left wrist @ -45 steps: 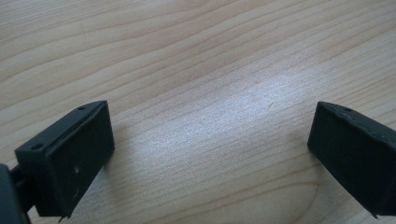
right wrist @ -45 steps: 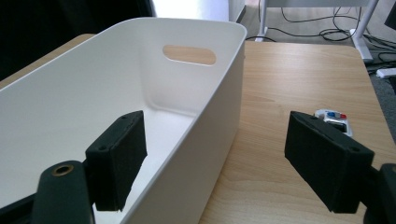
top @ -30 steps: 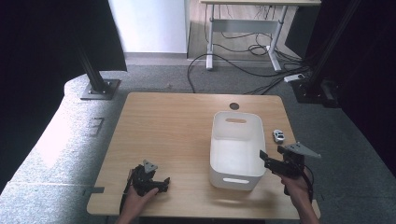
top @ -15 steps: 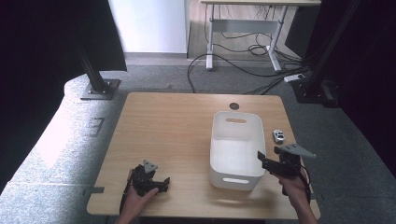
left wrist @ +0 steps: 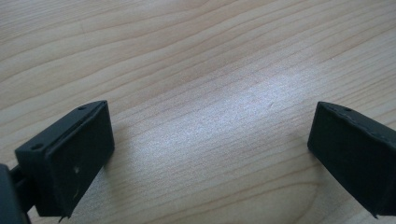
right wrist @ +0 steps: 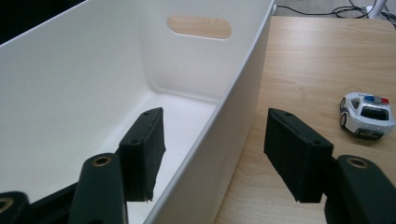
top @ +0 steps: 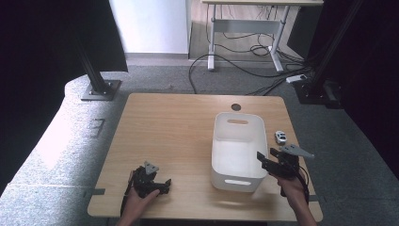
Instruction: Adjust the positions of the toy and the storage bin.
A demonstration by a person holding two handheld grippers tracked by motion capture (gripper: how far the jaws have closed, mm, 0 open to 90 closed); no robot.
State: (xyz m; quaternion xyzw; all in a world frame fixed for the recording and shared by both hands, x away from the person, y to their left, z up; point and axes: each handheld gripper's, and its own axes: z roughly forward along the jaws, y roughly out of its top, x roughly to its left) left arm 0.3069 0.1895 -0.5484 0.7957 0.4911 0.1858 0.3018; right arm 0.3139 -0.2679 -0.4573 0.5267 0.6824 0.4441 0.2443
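A white plastic bin (top: 237, 116) with handle slots stands on the right half of the wooden table (top: 174, 132), and it holds nothing. My right gripper (top: 266, 155) is open at the bin's near right corner. In the right gripper view, one jaw is inside the bin (right wrist: 233, 112) and the other outside, so the right gripper (right wrist: 215, 126) straddles the right wall without touching it. A small white toy police car (top: 281, 137) sits on the table to the right of the bin, and the toy car (right wrist: 366, 112) lies beyond the outer jaw. My left gripper (top: 162, 184) rests open near the front left, with bare wood between the jaws of the left gripper (left wrist: 210, 121).
A round cable hole (top: 235, 107) lies in the table behind the bin. Black frame posts (top: 96, 75) stand on the floor at the far left and far right. A desk with cables (top: 244, 52) is farther back.
My right gripper has edged left and forward, bringing its jaws over the bin's right wall. The left gripper, the bin and the toy car have stayed put.
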